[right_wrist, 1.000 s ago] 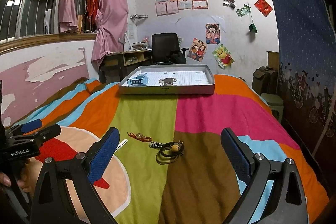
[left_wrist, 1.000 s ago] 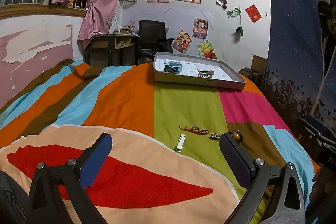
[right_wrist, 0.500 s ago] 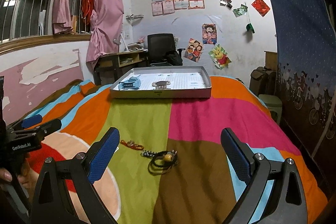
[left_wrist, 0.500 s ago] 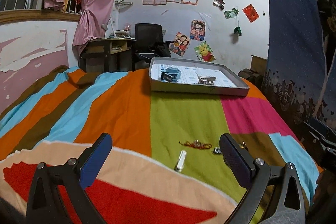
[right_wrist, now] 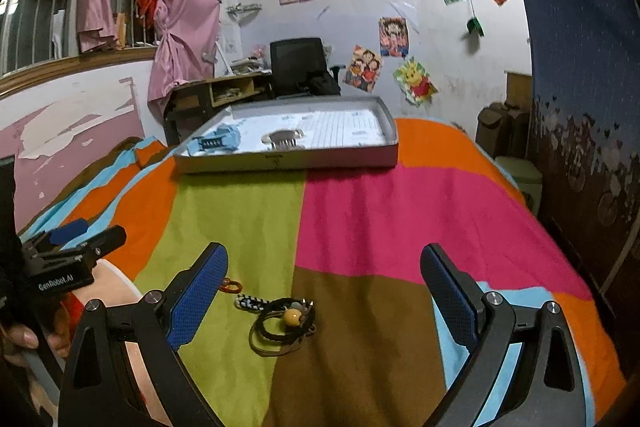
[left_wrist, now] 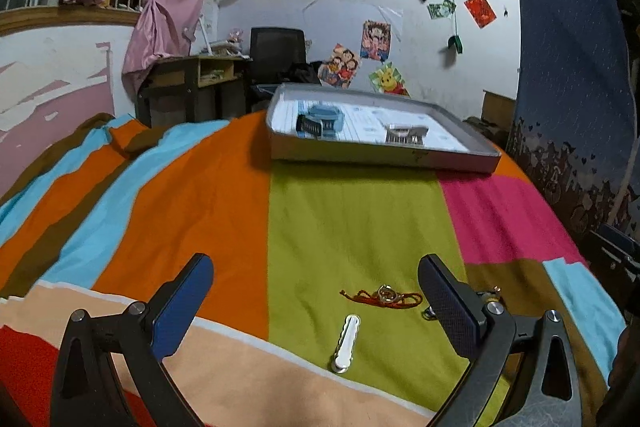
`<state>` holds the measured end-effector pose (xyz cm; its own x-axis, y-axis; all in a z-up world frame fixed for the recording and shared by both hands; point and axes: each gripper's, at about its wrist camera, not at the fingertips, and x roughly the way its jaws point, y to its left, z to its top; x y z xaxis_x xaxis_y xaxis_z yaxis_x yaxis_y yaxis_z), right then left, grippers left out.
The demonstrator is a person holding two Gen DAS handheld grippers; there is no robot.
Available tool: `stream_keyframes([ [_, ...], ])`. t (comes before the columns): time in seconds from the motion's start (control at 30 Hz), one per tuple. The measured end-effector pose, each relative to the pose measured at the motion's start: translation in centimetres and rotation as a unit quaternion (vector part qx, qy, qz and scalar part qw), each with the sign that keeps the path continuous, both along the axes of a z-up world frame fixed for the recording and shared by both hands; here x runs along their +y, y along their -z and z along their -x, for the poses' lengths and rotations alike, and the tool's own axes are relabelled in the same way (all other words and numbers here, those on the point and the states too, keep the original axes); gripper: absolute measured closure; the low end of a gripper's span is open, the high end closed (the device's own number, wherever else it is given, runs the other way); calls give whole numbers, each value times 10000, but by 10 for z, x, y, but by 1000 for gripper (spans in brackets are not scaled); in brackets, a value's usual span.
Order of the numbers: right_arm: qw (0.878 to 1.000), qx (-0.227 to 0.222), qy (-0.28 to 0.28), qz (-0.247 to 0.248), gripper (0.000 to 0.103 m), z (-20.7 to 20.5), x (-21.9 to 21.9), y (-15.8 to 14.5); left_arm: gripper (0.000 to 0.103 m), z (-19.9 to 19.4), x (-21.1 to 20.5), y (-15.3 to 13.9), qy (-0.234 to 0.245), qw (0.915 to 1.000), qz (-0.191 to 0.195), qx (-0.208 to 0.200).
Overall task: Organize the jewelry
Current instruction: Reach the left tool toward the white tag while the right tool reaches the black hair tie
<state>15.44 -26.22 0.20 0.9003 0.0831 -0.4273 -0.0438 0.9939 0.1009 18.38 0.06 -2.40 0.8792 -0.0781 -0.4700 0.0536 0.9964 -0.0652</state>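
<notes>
On the striped bedspread lie a white hair clip [left_wrist: 346, 343], a red cord bracelet [left_wrist: 382, 297] with a ring, a black-and-white braided piece [right_wrist: 250, 303] and black hair ties with an amber bead [right_wrist: 286, 325]. A grey tray [left_wrist: 380, 159] at the far end holds a blue hair claw [left_wrist: 322, 121] and a silver clip [left_wrist: 405, 135]. My left gripper [left_wrist: 316, 301] is open, low over the bed, with the white clip between its fingers' lines. My right gripper [right_wrist: 324, 297] is open above the hair ties. The left gripper's body [right_wrist: 68, 267] shows at the right view's left edge.
A desk [right_wrist: 216, 95] and black office chair [right_wrist: 298, 67] stand behind the bed by the postered wall. Pink curtains [right_wrist: 180, 7] hang at the left, a blue patterned cloth [right_wrist: 580, 67] at the right. The tray [right_wrist: 288, 161] sits across the bed's far end.
Both grippers have moved forward and lower over the bed, so the tray and the loose jewelry look closer. Both stayed open.
</notes>
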Motion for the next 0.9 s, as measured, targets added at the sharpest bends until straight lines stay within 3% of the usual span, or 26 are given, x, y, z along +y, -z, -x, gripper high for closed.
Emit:
stream_keyframes([
  [0.3,9985,520,-128,-109,12,-35,5,37,0,-18,-3,38,649,9942,138,841],
  [0.53,9943,1004,-260,-231,43,-54,13,65,4,-28,-5,52,980,9864,348,1276],
  [0.67,9916,1235,-318,-221,64,-60,18,79,24,-35,-4,60,1100,9806,470,1555],
  [0.73,9902,1340,-305,-260,70,-63,20,85,34,-38,-4,64,1139,9779,507,1680],
  [0.9,9866,1531,-365,-440,72,-65,18,96,54,-40,-7,72,1337,9702,566,1940],
])
